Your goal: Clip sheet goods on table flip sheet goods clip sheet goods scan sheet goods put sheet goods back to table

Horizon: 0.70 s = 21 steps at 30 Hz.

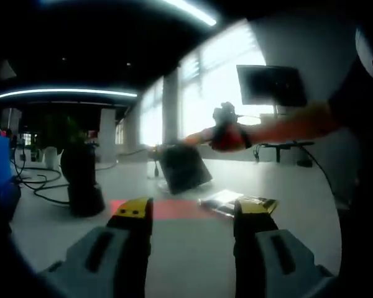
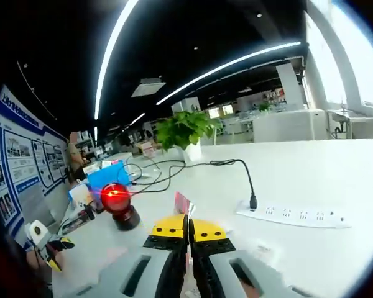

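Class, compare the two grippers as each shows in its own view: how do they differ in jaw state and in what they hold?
The left gripper has its jaws spread apart with nothing between them; the right gripper has its jaws pressed together. The right gripper pinches a thin sheet item poking up at its tips; the left gripper only faces a packet lying on the table. Both have yellow tips.

Table [image 2: 311,180] smooth, matt white; sheet goods [image 1: 236,202] glossy, plastic-wrapped; scanner [image 2: 117,198] glossy.
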Each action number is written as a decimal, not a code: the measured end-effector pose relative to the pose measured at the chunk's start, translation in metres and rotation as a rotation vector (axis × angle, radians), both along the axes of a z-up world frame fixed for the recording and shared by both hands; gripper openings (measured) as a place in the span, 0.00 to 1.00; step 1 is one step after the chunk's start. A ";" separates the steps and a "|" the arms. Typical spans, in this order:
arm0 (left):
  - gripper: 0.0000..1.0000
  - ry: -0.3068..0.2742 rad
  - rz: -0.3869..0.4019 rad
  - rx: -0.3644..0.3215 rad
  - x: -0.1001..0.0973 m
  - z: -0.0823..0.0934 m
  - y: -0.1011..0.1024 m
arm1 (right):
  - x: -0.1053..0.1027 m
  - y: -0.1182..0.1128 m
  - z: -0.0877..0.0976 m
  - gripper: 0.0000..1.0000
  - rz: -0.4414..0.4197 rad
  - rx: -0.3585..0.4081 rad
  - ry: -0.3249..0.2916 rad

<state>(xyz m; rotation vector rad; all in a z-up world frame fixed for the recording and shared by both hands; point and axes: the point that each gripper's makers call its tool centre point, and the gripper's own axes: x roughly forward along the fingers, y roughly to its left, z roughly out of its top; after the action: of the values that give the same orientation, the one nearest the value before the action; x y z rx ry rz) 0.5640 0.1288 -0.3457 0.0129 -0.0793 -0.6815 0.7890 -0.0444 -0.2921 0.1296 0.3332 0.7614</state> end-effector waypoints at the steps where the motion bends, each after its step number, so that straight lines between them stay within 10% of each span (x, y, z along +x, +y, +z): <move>1: 0.45 0.000 0.000 0.000 0.000 0.000 0.000 | 0.002 -0.002 -0.001 0.00 -0.004 -0.014 -0.011; 21: 0.45 -0.002 0.001 -0.007 0.000 0.001 0.001 | 0.065 -0.033 -0.046 0.00 -0.168 -0.229 -0.050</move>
<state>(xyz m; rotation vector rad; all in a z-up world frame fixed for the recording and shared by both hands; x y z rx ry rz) 0.5639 0.1298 -0.3450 0.0065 -0.0832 -0.6799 0.8543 -0.0773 -0.3381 -0.0761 0.3549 0.5547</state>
